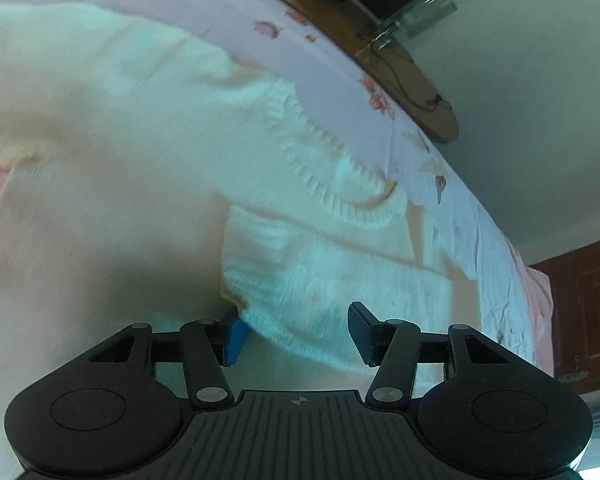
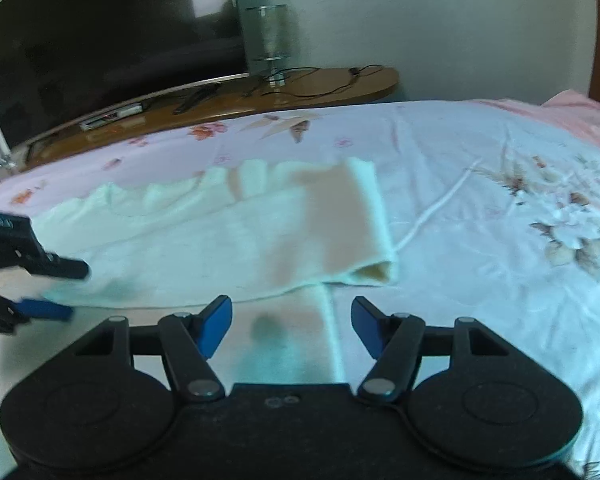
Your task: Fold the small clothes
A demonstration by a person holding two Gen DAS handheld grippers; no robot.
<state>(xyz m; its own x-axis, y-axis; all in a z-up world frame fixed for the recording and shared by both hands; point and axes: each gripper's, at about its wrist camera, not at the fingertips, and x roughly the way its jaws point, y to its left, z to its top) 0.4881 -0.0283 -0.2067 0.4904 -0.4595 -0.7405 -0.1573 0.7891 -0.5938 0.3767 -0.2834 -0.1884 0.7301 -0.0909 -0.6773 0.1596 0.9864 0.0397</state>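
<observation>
A cream-white knitted sweater (image 1: 148, 160) is spread flat on the bed. In the left wrist view its ribbed round neckline is seen towards 2 o'clock, and a ribbed cuff on a folded-in sleeve lies at about 6 o'clock. In the right wrist view the sweater (image 2: 228, 236) is laid out as a long band across the middle, its far edge rippled, with a folded end showing an open tube at about 3 o'clock. Fine detail is blurred.

A bedroom: floral bedsheet (image 2: 480, 168), television (image 2: 100, 52) (on wooden shelf (image 2: 340, 84)).
</observation>
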